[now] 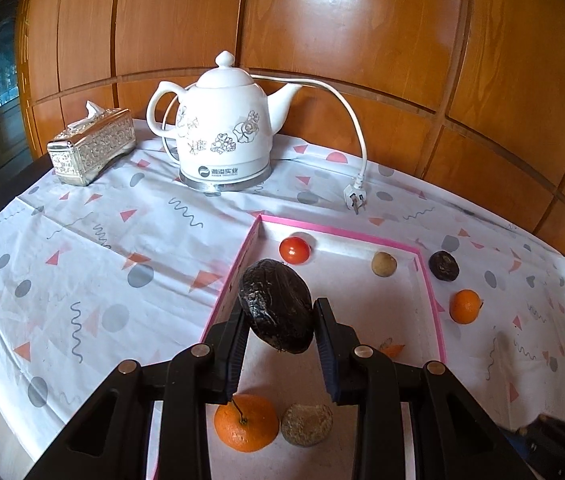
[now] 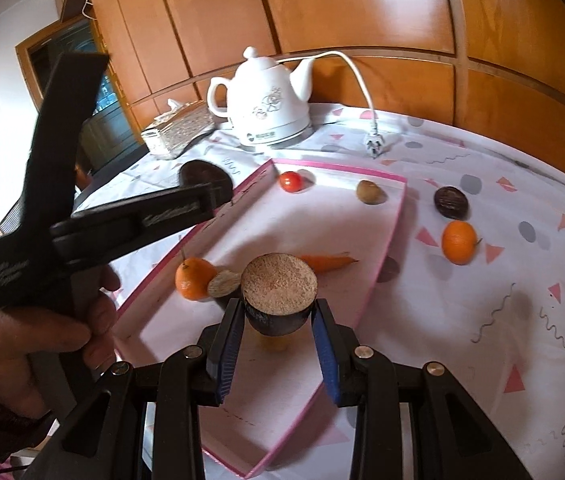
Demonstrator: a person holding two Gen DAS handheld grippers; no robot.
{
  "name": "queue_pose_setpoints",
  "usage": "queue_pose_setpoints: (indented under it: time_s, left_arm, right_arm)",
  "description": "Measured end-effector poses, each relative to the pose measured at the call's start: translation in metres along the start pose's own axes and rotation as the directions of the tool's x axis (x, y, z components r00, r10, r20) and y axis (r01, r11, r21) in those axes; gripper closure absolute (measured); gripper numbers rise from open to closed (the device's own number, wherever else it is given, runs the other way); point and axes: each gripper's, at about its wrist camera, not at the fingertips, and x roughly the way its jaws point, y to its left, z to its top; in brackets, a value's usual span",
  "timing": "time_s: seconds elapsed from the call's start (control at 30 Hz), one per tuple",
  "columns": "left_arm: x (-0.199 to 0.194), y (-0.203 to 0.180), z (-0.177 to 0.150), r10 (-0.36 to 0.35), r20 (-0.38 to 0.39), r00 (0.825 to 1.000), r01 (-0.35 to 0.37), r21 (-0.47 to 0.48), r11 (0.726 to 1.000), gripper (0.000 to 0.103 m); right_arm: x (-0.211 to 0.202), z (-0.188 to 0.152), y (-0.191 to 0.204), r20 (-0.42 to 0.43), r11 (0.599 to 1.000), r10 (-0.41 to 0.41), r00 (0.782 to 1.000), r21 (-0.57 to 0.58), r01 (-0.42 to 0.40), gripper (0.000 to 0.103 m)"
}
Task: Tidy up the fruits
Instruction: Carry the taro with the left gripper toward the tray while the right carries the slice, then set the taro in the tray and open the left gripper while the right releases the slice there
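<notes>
My left gripper (image 1: 280,314) is shut on a dark wrinkled avocado (image 1: 276,306), held above the pink-rimmed tray (image 1: 422,252). My right gripper (image 2: 276,312) is shut on a dark halved fruit with a tan cut face (image 2: 278,286), held over the tray's near part (image 2: 392,232). In the tray lie a tomato (image 1: 294,250), a small brown fruit (image 1: 383,264), an orange (image 1: 245,422), a tan halved fruit (image 1: 306,424) and a carrot (image 2: 326,262). Outside it on the cloth lie a dark fruit (image 1: 444,266) and a second orange (image 1: 464,306). The left gripper also shows in the right wrist view (image 2: 218,192).
A white kettle (image 1: 224,128) with its cord and plug (image 1: 356,200) stands at the back of the patterned cloth. A silver tissue box (image 1: 90,148) sits at the back left. Wooden panels rise behind the table.
</notes>
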Motion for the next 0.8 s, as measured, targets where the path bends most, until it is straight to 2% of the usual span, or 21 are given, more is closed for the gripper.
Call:
queue_pose_setpoints:
  time_s: [0.63,0.8]
  left_arm:
    - [0.010,0.005,-0.003,0.016,-0.035,0.999,-0.017,-0.034,0.999,0.070]
    - [0.006,0.006,-0.003,0.021,-0.018,1.000,-0.022,-0.038,0.999,0.068]
  right_arm:
    - [0.016,-0.011,0.018,-0.058,0.997,0.058,0.997,-0.040,-0.060,0.068]
    - [0.024,-0.009,0.016,-0.081,0.997,0.069,0.994,-0.027,-0.071,0.067]
